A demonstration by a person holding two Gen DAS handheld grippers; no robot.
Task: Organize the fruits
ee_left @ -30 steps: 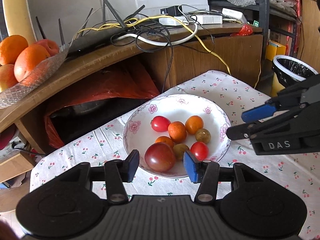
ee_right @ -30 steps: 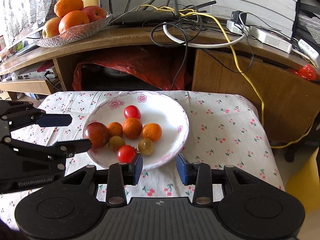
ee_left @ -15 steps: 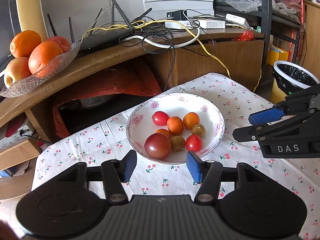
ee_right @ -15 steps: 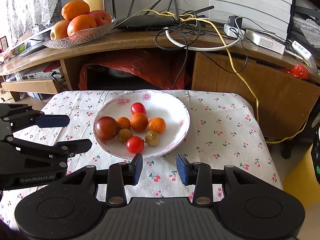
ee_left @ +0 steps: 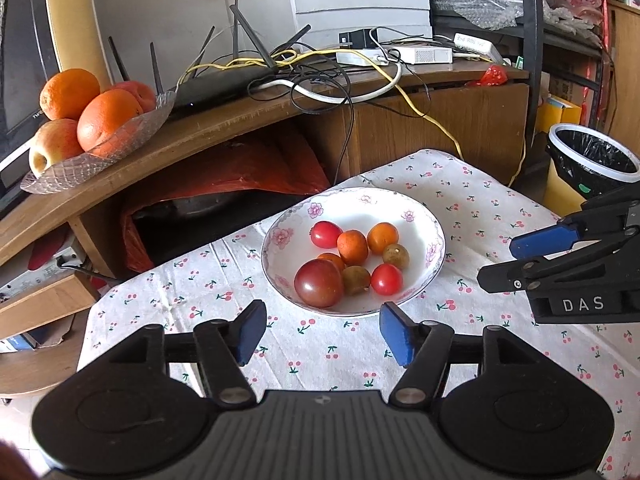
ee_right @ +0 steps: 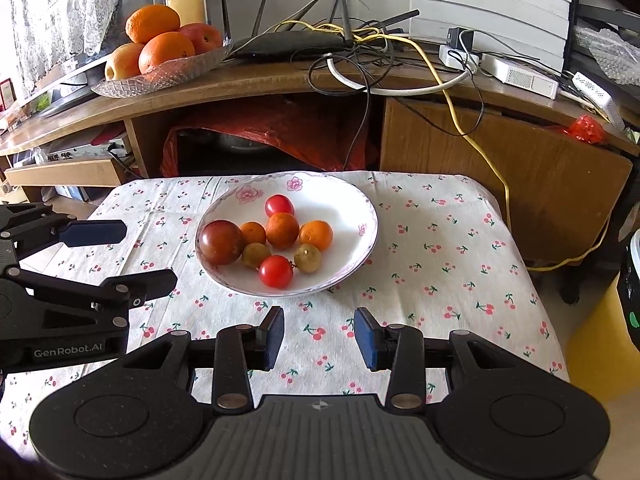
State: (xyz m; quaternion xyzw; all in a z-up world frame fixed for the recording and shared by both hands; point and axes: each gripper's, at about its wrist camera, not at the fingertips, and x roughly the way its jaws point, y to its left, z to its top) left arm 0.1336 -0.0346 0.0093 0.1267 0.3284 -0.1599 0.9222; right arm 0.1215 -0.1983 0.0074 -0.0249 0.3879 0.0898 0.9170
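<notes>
Red, orange and brown fruit in a flowered white bowl, dead ahead of both our empty grippers.

The small fruits point(ee_left: 352, 246) lie bunched in the bowl point(ee_left: 435, 236), the large dark tomato point(ee_left: 319, 282) on the near-left edge of the pile, round, so no long axis to line up with. Our left gripper point(ee_left: 322, 332) sits just short of the rim with that tomato straight ahead between its wide-apart jaws, so we judge it the nearer one. Our right gripper point(ee_right: 319, 335) hangs further back, jaws also apart, holding nothing. The bowl rests on a cherry-print cloth point(ee_right: 432, 240) over a small table. Behind it stands a wooden desk point(ee_right: 480, 128) with tangled cables point(ee_right: 360, 60) and a glass dish point(ee_right: 160, 76) of oranges and apples.
</notes>
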